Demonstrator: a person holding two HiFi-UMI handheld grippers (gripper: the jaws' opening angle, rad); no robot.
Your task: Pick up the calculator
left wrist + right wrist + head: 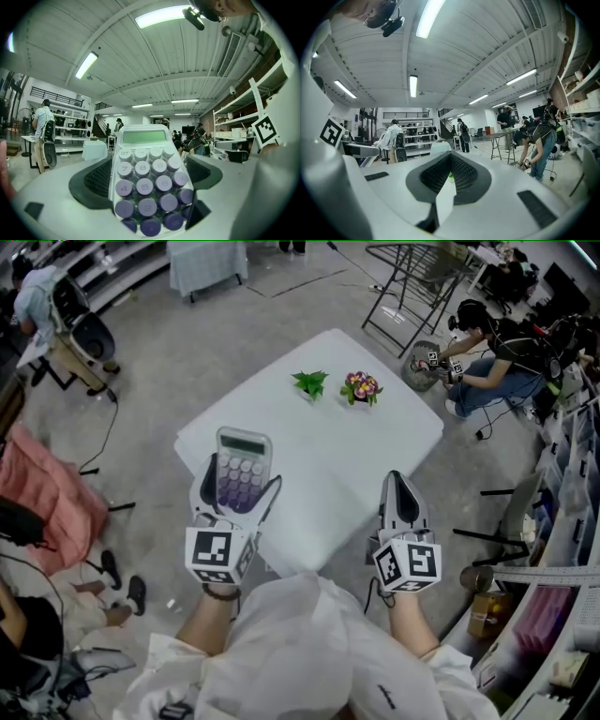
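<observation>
We have the left claw (241, 480) clenched on the pale calculator with round purple keys (242, 474), one jaw pressing each long side of its casing. In the left gripper view the calculator (147, 180) stands between the two dark ribbed pads. Its grey-green display is at the far end and its rows of keys run back toward the camera. Behind it we see the room and the ceiling lights. In the head view the calculator sits over the near left corner of the white square bench (375, 437), display pointing away from us and keys facing up.

Our right claw (401, 482) hangs over the near right edge of the bench, well apart from the left one. Its jaws are drawn together, and in the right gripper view the pads meet at their far ends with nothing gripped between them.

On the far side of the bench a small green leafy plant (310, 382) stands just beside a small pot of pink and yellow flowers (361, 388), the plant to the left. Both are well apart from the calculator.

Beyond the far right corner of the bench, a person in dark clothes (502, 362) crouches on the grey floor. A pink cloth (37, 498) lies at the left edge of the head view.
</observation>
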